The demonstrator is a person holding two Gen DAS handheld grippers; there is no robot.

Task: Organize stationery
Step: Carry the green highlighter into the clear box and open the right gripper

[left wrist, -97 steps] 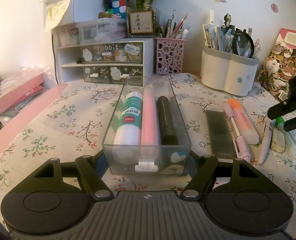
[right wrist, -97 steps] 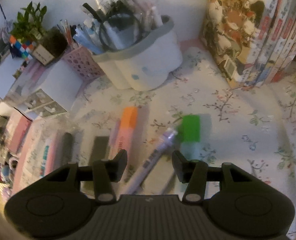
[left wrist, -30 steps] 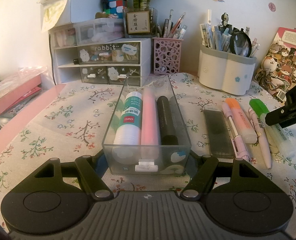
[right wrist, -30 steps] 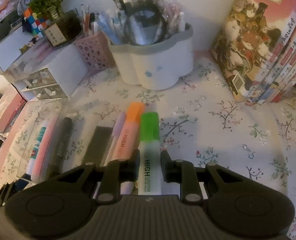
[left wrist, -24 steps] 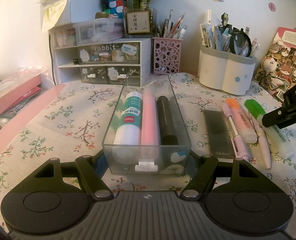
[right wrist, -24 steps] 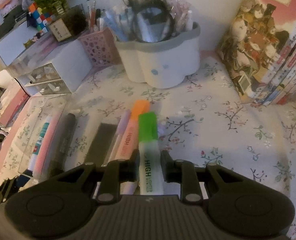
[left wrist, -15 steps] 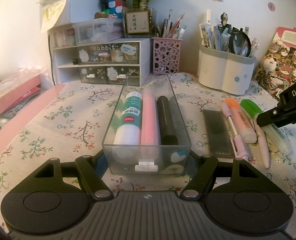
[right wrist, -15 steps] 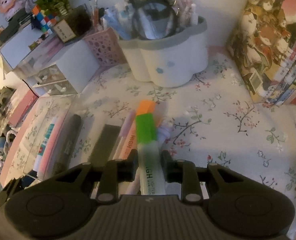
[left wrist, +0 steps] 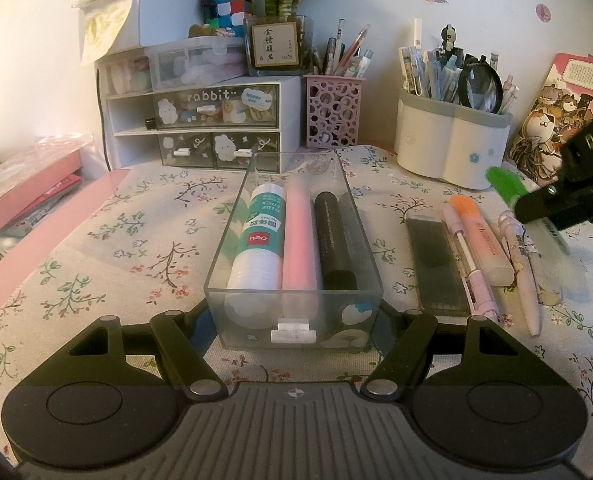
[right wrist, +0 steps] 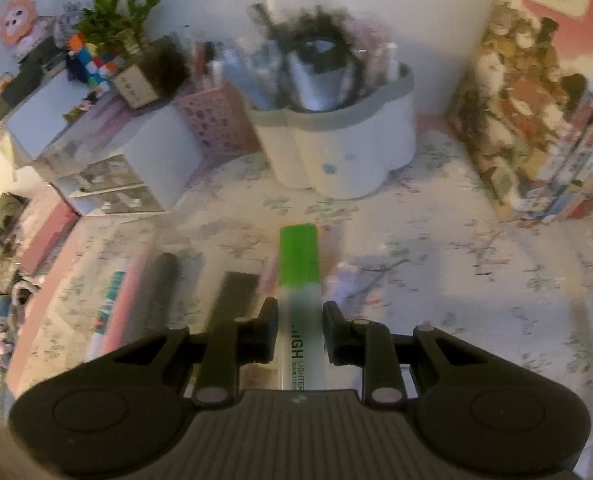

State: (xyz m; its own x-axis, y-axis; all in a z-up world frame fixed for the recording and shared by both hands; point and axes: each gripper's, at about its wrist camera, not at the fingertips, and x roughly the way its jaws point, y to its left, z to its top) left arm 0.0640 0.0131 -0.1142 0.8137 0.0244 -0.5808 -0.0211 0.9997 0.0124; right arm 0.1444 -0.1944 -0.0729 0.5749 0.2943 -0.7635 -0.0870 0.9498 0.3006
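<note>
R gripper (right wrist: 299, 330) is clamped on the green highlighter (right wrist: 299, 276), pads on both sides of the clear barrel, green cap sticking out fwd past the fingertips. Long axis runs straight along the fingers, so it points wherever the gripper points. In the L wrist view the highlighter (left wrist: 506, 186) is lifted off the flowered cloth (left wrist: 96, 248), above the orange highlighter (left wrist: 480, 236) and pens still lying there, cap tilted up toward the back.

Key relation: clear tray (left wrist: 292, 236) sits to the left of the R gripper, w/ the dark flat case (left wrist: 436, 264) between them. Tray's long axis runs front-to-back, roughly parallel to the held highlighter, so prob. a sideways carry w/ little rotation. Free slot looks to be on the tray's right side, next to the black marker (left wrist: 334, 236); tight fit, could snag the wall.

L gripper (left wrist: 294, 320) grips the tray's near end across its width, fingers on both outer walls, steadying it. R hand is the one w/ the item, so nearer for the drop.
</note>
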